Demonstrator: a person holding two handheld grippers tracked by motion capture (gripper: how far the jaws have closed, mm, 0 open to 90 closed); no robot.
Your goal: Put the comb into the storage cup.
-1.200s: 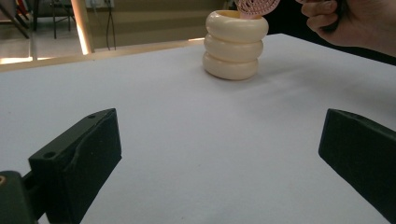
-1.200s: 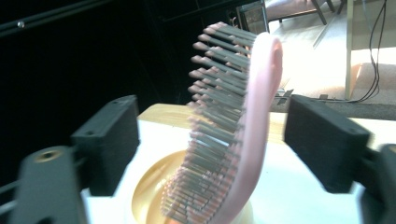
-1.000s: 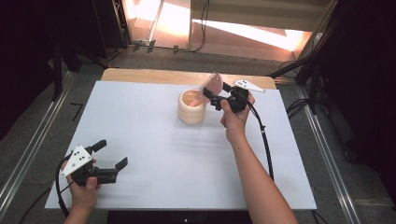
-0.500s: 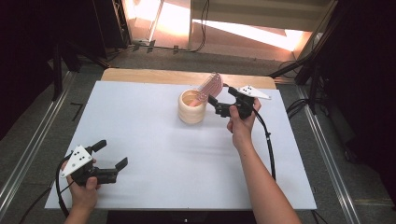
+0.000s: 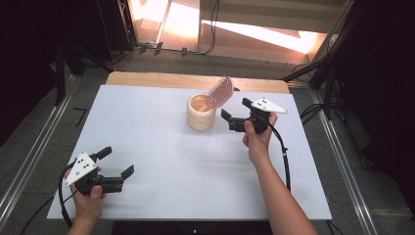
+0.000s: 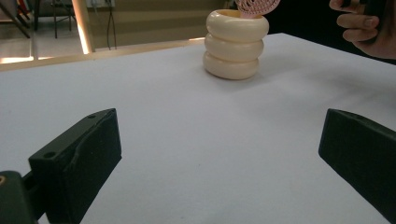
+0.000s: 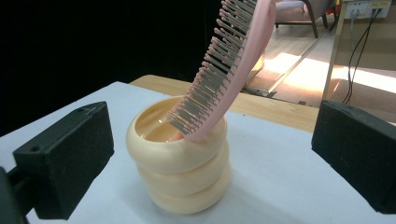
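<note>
1. White table (image 5: 161, 147), the landmark for the rest.
2. Wooden board (image 5: 161, 80) lies along the table's far edge, jutting out from under it.
3. Metal rails (image 5: 29, 161) run along the floor to the left of the table, and more to its right.
4. Black cables (image 5: 213, 29) hang and trail over the sunlit floor beyond the table's far edge.
5. Wall socket (image 7: 369, 7) sits beyond the table, with cables dropping from it.
6. Chair (image 7: 303, 9) stands on the sunlit floor, well beyond the table.
</note>
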